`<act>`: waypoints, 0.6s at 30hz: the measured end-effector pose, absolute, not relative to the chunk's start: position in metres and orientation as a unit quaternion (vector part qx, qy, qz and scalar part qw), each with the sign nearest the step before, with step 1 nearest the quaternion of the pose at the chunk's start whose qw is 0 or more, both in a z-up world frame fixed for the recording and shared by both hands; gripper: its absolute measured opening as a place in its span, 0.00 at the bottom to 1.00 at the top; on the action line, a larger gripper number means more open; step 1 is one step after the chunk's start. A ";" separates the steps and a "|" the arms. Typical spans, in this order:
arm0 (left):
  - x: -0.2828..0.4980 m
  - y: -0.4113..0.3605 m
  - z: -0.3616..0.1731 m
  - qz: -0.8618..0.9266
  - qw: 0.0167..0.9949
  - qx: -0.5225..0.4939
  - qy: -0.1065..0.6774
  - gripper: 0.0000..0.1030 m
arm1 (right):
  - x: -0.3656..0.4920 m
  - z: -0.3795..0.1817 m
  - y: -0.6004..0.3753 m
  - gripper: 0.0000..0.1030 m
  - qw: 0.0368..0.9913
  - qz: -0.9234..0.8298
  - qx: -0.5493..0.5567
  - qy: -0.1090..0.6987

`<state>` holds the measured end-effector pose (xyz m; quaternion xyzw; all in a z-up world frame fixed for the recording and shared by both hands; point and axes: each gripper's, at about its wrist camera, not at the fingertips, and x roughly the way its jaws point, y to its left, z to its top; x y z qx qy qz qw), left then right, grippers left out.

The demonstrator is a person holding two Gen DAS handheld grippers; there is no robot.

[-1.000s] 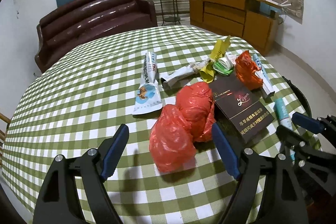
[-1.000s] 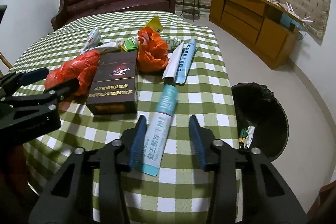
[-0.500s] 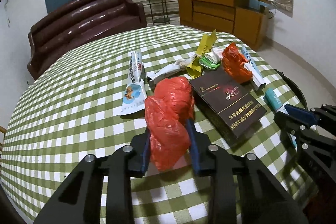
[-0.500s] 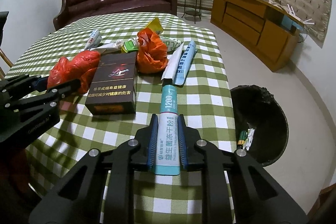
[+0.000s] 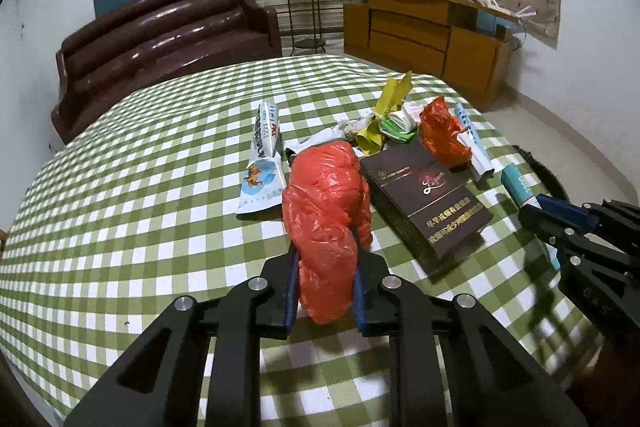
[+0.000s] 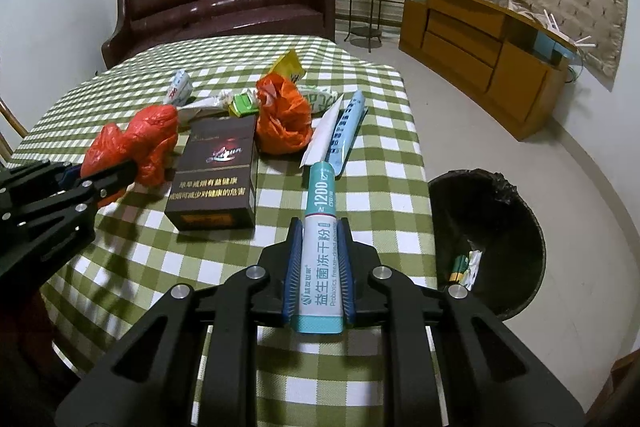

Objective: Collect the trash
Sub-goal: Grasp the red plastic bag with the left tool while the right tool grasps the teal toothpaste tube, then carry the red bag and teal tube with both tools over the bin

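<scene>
My left gripper [image 5: 325,267] is shut on a crumpled red plastic bag [image 5: 328,211] and holds it just above the green checked tablecloth [image 5: 140,187]; the bag also shows in the right wrist view [image 6: 136,143]. My right gripper [image 6: 318,267] is shut on a teal and white probiotics tube box [image 6: 320,247], lifted over the table's right edge. A dark cigarette carton [image 5: 424,199] lies between the two grippers. A black trash bin [image 6: 488,239] stands on the floor to the right of the table.
More trash lies on the table: an orange bag [image 6: 282,119], a blue and white toothpaste box [image 6: 346,131], a white wrapper [image 5: 262,163], yellow and green wrappers [image 5: 384,119]. A brown sofa [image 5: 160,43] stands behind the table, a wooden cabinet [image 6: 480,59] at the right wall.
Both grippers closed: the left on the red bag, the right on the teal tube box. Both have since lifted their items slightly off the cloth.
</scene>
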<state>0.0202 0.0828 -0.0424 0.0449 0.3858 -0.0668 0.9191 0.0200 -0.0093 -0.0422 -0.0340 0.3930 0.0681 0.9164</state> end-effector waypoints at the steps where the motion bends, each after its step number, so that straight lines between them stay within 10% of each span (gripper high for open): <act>1: 0.019 0.084 -0.041 -0.065 0.920 0.044 0.385 0.21 | 0.020 -0.041 -0.011 0.17 0.917 0.067 -0.033 0.392; 18: 0.034 0.048 -0.004 -0.103 0.931 0.025 0.348 0.21 | 0.034 -0.012 -0.071 0.17 0.934 0.005 -0.011 0.358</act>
